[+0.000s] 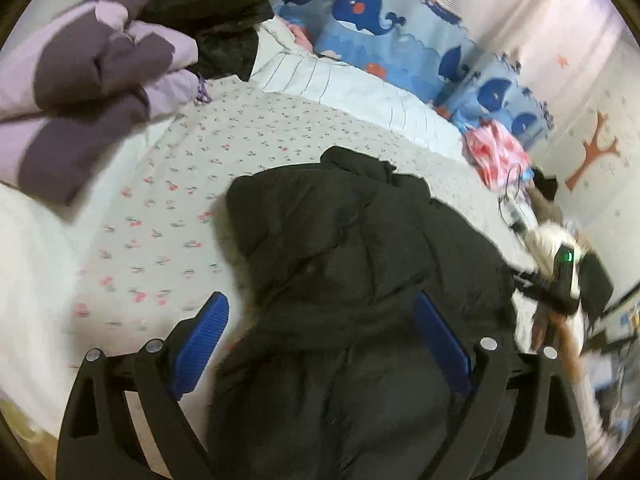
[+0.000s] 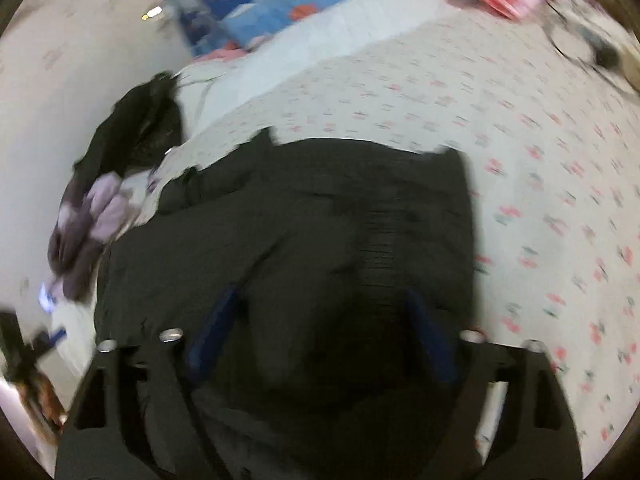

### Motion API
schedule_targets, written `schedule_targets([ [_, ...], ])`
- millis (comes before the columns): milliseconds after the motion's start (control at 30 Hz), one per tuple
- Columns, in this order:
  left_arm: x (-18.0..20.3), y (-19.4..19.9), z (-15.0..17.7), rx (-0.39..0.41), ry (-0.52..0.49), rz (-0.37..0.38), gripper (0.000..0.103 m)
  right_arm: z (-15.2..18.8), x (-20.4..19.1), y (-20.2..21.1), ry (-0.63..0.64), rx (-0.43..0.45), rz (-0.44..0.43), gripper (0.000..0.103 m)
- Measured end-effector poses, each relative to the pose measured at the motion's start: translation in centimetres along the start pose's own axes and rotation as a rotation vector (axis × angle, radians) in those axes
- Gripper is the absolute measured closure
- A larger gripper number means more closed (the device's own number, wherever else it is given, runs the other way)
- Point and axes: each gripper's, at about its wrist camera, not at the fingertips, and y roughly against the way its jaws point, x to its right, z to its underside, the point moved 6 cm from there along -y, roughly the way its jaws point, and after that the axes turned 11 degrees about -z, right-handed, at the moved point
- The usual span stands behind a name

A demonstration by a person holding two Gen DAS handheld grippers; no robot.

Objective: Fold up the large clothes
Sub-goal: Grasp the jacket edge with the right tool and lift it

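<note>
Black and puffy, the padded jacket (image 1: 360, 248) lay bunched on our cherry-print bedsheet (image 1: 192, 184), not yet neatly folded, while our left gripper (image 1: 320, 344) and right gripper (image 2: 324, 336) hovered over it, jaws spread and holding nothing, beside an already folded purple jacket (image 1: 88, 80).

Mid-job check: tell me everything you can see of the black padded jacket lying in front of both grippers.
The black padded jacket is a large, puffy, matte garment with quilted seams and soft creases. It lies bunched rather than flat on the cherry-print bedsheet, with a rumpled collar or hood at its far end. In the right wrist view it looks squarer, with a ribbed band near the middle. The left gripper and right gripper hang over it, jaws open, pads not pressing it. Only the sheet visibly touches it.
</note>
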Motion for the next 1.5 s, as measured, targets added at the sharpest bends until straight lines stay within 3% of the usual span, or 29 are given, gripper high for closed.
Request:
schedule_targets([
  [33, 0.1, 0.2, 0.2, 0.006, 0.001, 0.025, 0.013, 0.2, -1.4, 0.0, 0.071, 0.013, 0.007, 0.052],
  [67, 1.0, -0.3, 0.2, 0.014, -0.007, 0.044, 0.013, 0.5, -2.2, 0.2, 0.103, 0.016, -0.015, 0.082],
  [100, 1.6, 0.0, 0.7, 0.018, -0.014, 0.045, 0.013, 0.6, -2.9, 0.2, 0.123, 0.007, -0.038, 0.094],
  [133, 2.0, 0.0, 1.0, 0.022, -0.022, 0.051, 0.013, 0.2, -3.9, 0.7, 0.13, 0.011, -0.074, 0.097],
  [333, 6.4, 1.2, 2.2, 0.034, -0.057, 0.182, 0.013, -6.0, -9.2, 6.1, 0.122, 0.173, -0.324, 0.098],
  [500, 10.8, 1.2, 4.0, 0.019, -0.142, 0.235, 0.013, -10.0, -15.0, 11.0, 0.214, 0.257, -0.4, 0.098],
  [700, 14.0, -0.3, 4.9, -0.007, -0.099, 0.299, 0.011, -13.1, -18.3, 15.3, 0.272, 0.325, -0.435, 0.098],
  [833, 13.0, -1.2, 4.9, 0.016, -0.01, 0.258, 0.011, -14.5, -18.8, 17.4, 0.27, 0.353, -0.442, 0.099],
  [933, 10.0, -2.6, 5.9, 0.032, 0.106, 0.144, 0.011, -15.6, -20.0, 17.9, 0.28, 0.348, -0.452, 0.1],
  [1000, 8.3, -3.7, 6.8, 0.006, 0.175, 0.111, 0.011, -15.9, -21.5, 17.4, 0.32, 0.319, -0.446, 0.1],
  [1100, 6.4, -4.9, 7.9, -0.024, 0.242, 0.032, 0.011, -14.5, -21.9, 17.0, 0.365, 0.316, -0.411, 0.1],
  [1233, 6.3, -5.8, 7.9, -0.019, 0.231, -0.006, 0.011, -12.5, -17.9, 16.0, 0.316, 0.312, -0.377, 0.1],
  [1333, 7.2, -6.9, 6.9, 0.013, 0.216, -0.032, 0.011, -13.2, -15.7, 16.1, 0.251, 0.321, -0.397, 0.1],
  [1500, 8.2, -8.7, 5.2, 0.06, 0.257, -0.09, 0.011, -15.0, -18.9, 18.8, 0.304, 0.389, -0.455, 0.1],
])
